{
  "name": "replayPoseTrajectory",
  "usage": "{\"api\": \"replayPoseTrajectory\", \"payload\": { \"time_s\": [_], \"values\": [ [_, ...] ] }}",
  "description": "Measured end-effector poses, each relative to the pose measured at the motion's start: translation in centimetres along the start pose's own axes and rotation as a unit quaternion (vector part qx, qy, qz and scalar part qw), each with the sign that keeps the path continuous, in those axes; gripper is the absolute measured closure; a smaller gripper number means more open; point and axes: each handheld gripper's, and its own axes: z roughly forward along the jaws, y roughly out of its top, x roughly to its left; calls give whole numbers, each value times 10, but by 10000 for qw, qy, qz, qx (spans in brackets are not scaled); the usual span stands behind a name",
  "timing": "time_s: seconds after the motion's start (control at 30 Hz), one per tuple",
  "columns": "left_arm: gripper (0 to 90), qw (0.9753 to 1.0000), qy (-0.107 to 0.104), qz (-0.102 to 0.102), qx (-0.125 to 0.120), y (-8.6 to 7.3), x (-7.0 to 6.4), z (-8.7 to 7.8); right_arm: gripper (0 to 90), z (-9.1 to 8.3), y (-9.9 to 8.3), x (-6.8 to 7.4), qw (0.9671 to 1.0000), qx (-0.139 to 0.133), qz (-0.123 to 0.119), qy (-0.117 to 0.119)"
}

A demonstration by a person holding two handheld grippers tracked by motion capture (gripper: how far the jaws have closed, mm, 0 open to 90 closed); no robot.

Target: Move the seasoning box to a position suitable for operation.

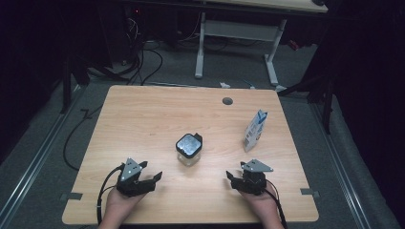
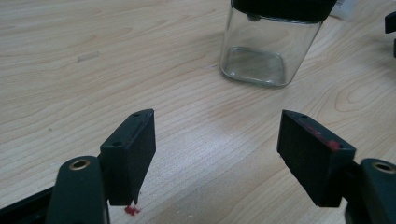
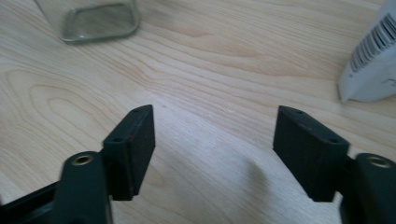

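Start position: left gripper (image 1: 157,176) and right gripper (image 1: 228,177) low on table (image 1: 143,114), jaws apart, empty. Next, likely: reach for glass jar (image 1: 188,149), near carton (image 1: 255,130).

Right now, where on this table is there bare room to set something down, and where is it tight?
The whole left half of the table, left of the glass jar, is bare wood, as is the far strip behind the jar. Bare wood also lies between the left gripper and right gripper. It is tighter between the jar and the carton.
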Motion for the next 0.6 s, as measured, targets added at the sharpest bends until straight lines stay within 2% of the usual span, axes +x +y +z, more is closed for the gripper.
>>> {"api": "replayPoseTrajectory", "payload": {
  "time_s": [0.17, 0.3, 0.47, 0.6],
  "values": [
    [308, 10000, -14, 31, 78, 1, -2, 6, 378, -4, -4, -2, 10000, -10, 10, -15],
    [345, 9999, -6, 101, 32, 1, -4, 4, 400, -5, -4, -3, 10000, -4, 5, 0],
    [397, 9999, -2, 84, -94, 0, 1, 1, 428, -5, -5, -4, 10000, 9, 56, 50],
    [429, 9999, -3, 100, -40, 1, 3, 0, 452, -5, -5, -3, 9999, 18, 59, 107]
  ]
}}
